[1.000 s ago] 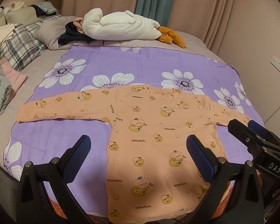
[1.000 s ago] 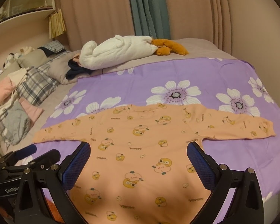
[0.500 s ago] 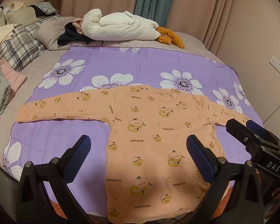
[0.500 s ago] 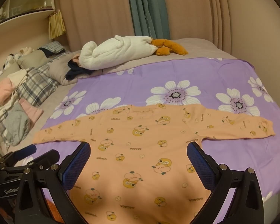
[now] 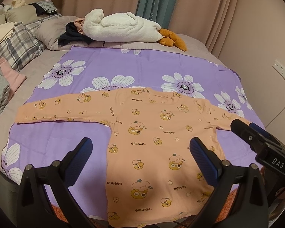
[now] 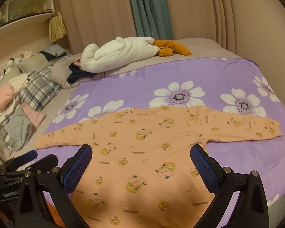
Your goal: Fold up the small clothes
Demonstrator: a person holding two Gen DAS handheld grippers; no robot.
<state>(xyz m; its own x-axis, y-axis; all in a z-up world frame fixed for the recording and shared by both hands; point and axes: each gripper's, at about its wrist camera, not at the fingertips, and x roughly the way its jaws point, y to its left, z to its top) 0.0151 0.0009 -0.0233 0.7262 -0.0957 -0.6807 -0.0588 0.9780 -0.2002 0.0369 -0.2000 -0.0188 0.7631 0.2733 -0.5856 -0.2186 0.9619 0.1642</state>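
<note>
Black left tool (image 5: 140, 152), blue pads (image 5: 203, 158), silver screws

Hidden and cut off
The shirt (image 5: 152, 142) hem runs off the bottom edge; the right gripper (image 5: 256, 133) covers one cuff

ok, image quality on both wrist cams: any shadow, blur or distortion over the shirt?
Left wrist: strong fisheye bowing with black corner vignette; a soft shadow falls on the lower part of the orange shirt; print stays sharp, no glare. Right wrist: same bowing; shadow darkens the shirt's near hem between the open right gripper fingers; warm dim light, distant shelf slightly soft.
</note>
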